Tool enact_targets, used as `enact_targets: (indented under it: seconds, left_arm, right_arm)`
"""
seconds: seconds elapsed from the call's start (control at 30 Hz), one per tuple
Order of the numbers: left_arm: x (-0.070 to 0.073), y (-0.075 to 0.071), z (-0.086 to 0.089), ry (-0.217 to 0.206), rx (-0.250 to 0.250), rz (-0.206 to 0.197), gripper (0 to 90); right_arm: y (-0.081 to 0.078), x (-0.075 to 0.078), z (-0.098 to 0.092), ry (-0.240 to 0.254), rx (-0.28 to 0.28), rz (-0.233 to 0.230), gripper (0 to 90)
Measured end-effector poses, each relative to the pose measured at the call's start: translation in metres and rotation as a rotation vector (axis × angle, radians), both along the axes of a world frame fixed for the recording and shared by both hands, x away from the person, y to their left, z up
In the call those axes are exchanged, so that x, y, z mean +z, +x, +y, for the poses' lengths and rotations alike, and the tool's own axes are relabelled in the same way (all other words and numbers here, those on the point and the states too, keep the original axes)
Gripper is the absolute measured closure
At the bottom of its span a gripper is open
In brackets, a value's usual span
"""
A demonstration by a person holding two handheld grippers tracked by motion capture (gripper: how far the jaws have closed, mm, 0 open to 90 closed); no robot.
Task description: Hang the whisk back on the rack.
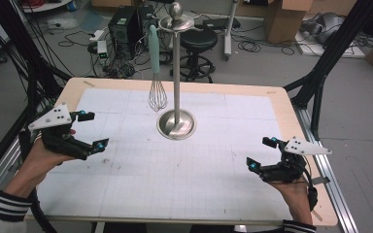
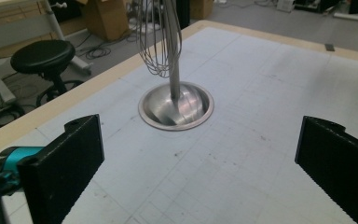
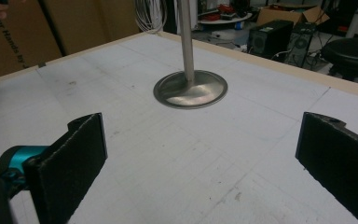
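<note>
Table (image 1: 126,194) with a pale wooden rim, covered by a white gridded mat (image 1: 184,165). I hold one gripper in each hand above the mat. My left gripper (image 1: 90,130) hovers near the table's left edge, jaws spread wide, nothing between them. My right gripper (image 1: 262,153) hovers near the right edge, closer to the near edge than the left one, jaws also spread wide and empty.

A shiny metal stand (image 1: 177,124) sits toward the far edge of the table, about midway between left and right: a round dished base, a tall thin pole, a ball on top. A wire whisk (image 1: 156,73) with a pale green handle hangs from the stand's top on its left side, wire loops just above the mat.
</note>
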State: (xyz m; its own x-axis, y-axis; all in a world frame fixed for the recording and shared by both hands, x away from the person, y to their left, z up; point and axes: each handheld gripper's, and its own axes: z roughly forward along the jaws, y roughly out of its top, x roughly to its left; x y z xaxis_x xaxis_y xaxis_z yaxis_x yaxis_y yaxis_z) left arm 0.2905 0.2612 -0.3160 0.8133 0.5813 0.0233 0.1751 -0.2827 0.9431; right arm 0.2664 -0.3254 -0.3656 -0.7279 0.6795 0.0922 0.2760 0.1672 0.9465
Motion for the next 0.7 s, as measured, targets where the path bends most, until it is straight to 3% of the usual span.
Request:
enact_targets:
  seconds: [0.03, 0.2, 0.4, 0.5, 0.63, 0.7]
  left_arm:
    - [-0.004, -0.003, 0.001, -0.012, 0.001, -0.001, 1.7]
    - [-0.020, -0.012, 0.004, 0.004, 0.005, -0.020, 1.7]
    - [-0.042, -0.018, 0.009, -0.016, -0.004, -0.007, 1.7]
    - [-0.052, -0.021, 0.013, -0.068, -0.023, 0.002, 1.7]
    - [-0.062, -0.018, 0.013, -0.025, -0.016, 0.027, 1.7]
    - [-0.065, -0.018, 0.013, -0.036, -0.029, 0.028, 1.7]
  right_arm:
    - [0.000, 0.000, 0.000, 0.000, 0.000, 0.004, 0.8]
    - [0.000, -0.003, 0.000, -0.008, -0.005, 0.009, 0.8]
    - [0.000, -0.006, 0.001, -0.014, -0.010, 0.018, 0.8]
    - [0.000, -0.007, 0.001, -0.016, -0.009, 0.023, 0.8]
    - [0.001, -0.008, 0.003, -0.022, -0.008, 0.028, 0.8]
    - [0.001, -0.009, 0.003, -0.025, -0.007, 0.032, 0.8]
